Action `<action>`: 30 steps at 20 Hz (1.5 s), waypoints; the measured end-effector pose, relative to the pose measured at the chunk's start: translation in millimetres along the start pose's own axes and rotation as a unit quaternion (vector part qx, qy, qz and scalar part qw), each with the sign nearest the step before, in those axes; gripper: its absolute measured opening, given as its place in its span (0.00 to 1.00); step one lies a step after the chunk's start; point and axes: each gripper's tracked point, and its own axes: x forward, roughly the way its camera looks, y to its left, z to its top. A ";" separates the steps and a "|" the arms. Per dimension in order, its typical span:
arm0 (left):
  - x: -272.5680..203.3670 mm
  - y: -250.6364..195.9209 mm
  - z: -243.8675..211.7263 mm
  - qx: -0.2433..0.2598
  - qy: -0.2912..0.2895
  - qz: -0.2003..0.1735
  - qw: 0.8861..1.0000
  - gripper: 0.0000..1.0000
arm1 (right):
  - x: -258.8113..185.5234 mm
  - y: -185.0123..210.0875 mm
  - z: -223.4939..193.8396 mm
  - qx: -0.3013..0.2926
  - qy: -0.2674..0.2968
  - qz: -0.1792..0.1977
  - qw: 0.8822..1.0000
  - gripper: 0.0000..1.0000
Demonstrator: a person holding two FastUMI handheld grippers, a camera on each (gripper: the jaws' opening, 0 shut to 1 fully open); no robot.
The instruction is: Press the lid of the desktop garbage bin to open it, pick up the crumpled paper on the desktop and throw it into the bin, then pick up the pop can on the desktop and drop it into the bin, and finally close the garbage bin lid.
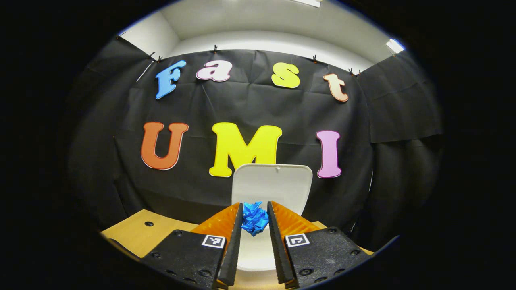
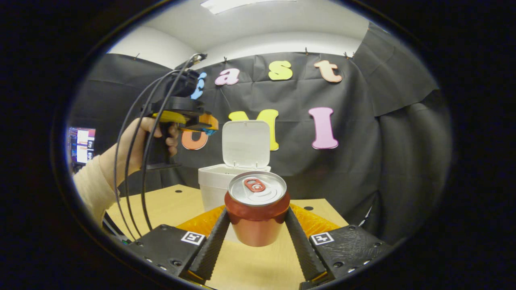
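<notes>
A: What does the left gripper (image 1: 254, 219) have?

B: The crumpled paper (image 1: 254, 218), a blue wad. Its jaws are clamped on it, one finger on each side, near the tips. In the left gripper view the wad hangs in the air above the open mouth of the garbage bin (image 1: 258, 253), with the raised lid (image 1: 271, 186) standing upright just behind it.

A: And the right gripper (image 2: 256, 227)?

B: Its jaws are closed on the pop can (image 2: 257, 209), gripping the red body on both sides. The can is upright, silver top and red tab facing up, and its base is lifted clear of the tabletop (image 2: 161, 205).

A: Where is the bin from that side?

B: In the right gripper view the white garbage bin (image 2: 211, 189) sits on the tabletop toward its far edge, just behind the can, lid (image 2: 246, 143) swung up and back. The left gripper (image 2: 207, 125) shows up there too, held high by a hand (image 2: 139, 139) in a pale sleeve (image 2: 90, 187), up to the left of the lid, with black cables (image 2: 133, 161) looping down from it. A bit of blue peeks out at its tips.
</notes>
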 end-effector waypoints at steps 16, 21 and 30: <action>57.9 -47.8 -58.2 0.006 0.063 -0.022 0.998 0.50 | 6.6 -26.3 -0.8 0.026 -0.003 0.000 1.000 0.81; 47.3 -48.8 -53.8 0.028 0.064 -0.014 0.997 0.83 | 4.0 -20.7 1.9 0.016 -0.012 0.002 1.000 0.80; -2.5 -15.8 -45.4 0.064 0.060 0.022 0.996 0.98 | 8.5 -10.6 -4.8 -0.012 -0.008 -0.002 1.000 0.80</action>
